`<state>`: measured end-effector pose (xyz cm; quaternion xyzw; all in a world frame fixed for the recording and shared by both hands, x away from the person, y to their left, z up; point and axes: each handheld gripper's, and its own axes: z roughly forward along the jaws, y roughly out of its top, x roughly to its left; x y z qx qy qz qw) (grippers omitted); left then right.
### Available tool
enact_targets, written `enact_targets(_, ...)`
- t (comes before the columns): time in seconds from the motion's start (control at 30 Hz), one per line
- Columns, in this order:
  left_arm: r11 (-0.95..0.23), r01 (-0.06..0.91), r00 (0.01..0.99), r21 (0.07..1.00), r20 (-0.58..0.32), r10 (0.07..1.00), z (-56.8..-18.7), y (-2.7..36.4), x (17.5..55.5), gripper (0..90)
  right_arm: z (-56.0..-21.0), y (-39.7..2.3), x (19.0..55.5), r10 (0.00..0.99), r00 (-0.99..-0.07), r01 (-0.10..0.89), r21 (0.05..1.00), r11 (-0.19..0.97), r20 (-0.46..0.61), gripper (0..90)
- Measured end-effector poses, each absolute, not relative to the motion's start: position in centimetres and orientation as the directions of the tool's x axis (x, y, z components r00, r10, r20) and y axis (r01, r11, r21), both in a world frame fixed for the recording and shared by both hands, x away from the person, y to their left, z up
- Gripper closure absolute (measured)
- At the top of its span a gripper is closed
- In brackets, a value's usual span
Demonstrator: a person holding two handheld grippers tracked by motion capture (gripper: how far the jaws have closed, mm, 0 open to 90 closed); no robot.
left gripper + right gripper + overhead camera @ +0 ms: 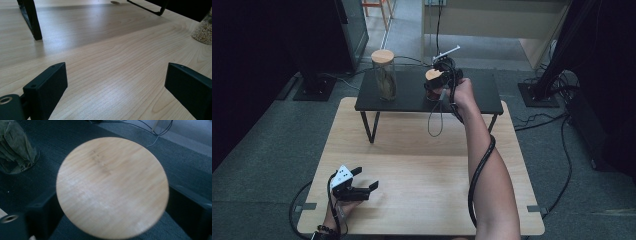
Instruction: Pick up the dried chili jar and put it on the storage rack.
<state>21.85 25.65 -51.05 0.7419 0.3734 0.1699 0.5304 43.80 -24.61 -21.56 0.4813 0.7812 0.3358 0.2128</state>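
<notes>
On the black shelf (477, 95) stands a jar with a round wooden lid (432, 75). My right gripper (439, 80) is over it from the near side. In the right gripper view the lid (112, 187) lies between the two black jaws of the right gripper (112, 205), which stand wide on either side of it with a sliver of gap at the right; the jar's body is hidden under the lid. My left gripper (365, 179) rests low at the wooden table's (422, 175) front left, open with nothing between its jaws (116, 85).
A taller glass jar of dried leaves (383, 75) with a wooden lid stands at the shelf's left (17, 147). A jar of pale grains (203, 32) sits on the table at the right edge of the left gripper view. Black shelf legs (32, 20) stand on the tabletop.
</notes>
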Motion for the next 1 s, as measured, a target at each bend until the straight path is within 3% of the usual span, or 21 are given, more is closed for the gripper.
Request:
enact_targets(0.27,-0.154,0.376,0.661,0.914,-0.148,0.736,-51.1,25.7,21.9,4.5,-21.3,-26.0,42.3,0.878,-0.479,0.573,0.750,0.330,-0.020,1.5)
enact_targets(1.0,-0.151,0.380,0.650,0.913,-0.147,0.745,-51.0,25.5,21.7,4.5,-20.8,-29.9,38.9,0.902,-0.432,0.580,0.758,0.300,-0.026,1.5)
